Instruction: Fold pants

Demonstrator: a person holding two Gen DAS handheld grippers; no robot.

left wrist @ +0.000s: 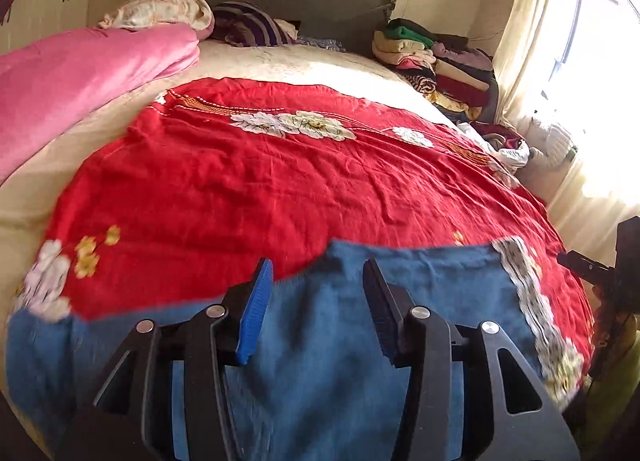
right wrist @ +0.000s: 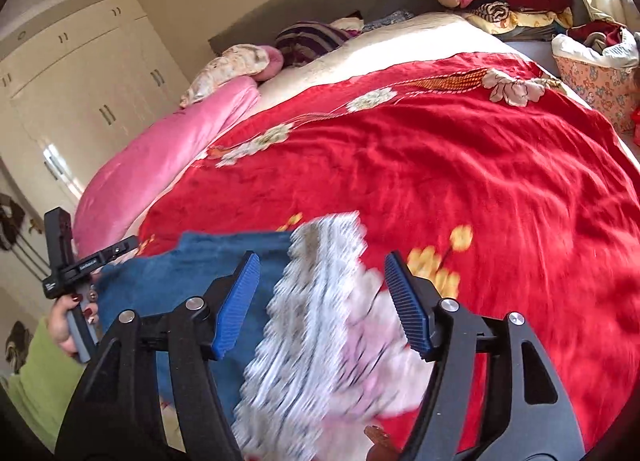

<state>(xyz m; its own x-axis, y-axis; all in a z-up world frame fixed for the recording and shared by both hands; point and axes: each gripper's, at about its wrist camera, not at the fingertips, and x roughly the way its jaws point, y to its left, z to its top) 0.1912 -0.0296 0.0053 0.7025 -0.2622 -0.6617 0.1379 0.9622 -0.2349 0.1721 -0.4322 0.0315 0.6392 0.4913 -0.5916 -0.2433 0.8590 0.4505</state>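
Blue pants (left wrist: 340,341) lie flat at the near edge of a red flowered bedspread (left wrist: 280,181). A grey-white patterned strip (left wrist: 532,301) runs along their right side. My left gripper (left wrist: 318,265) hovers over the blue cloth, its blue pads apart and nothing pressed between them. In the right wrist view, my right gripper (right wrist: 322,261) stands open above the blurred patterned strip (right wrist: 316,301), with the blue pants (right wrist: 168,273) to its left. Neither pad presses on the cloth. A hand holds the left gripper's body (right wrist: 68,261) at the far left.
A pink quilt (left wrist: 80,77) lies rolled along the bed's left side, with pillows (left wrist: 160,9) at the headboard. Folded clothes (left wrist: 440,57) are stacked at the far right corner. A flowered basket (right wrist: 596,81) of laundry stands beside the bed, and a wardrobe (right wrist: 80,93) lines the left wall.
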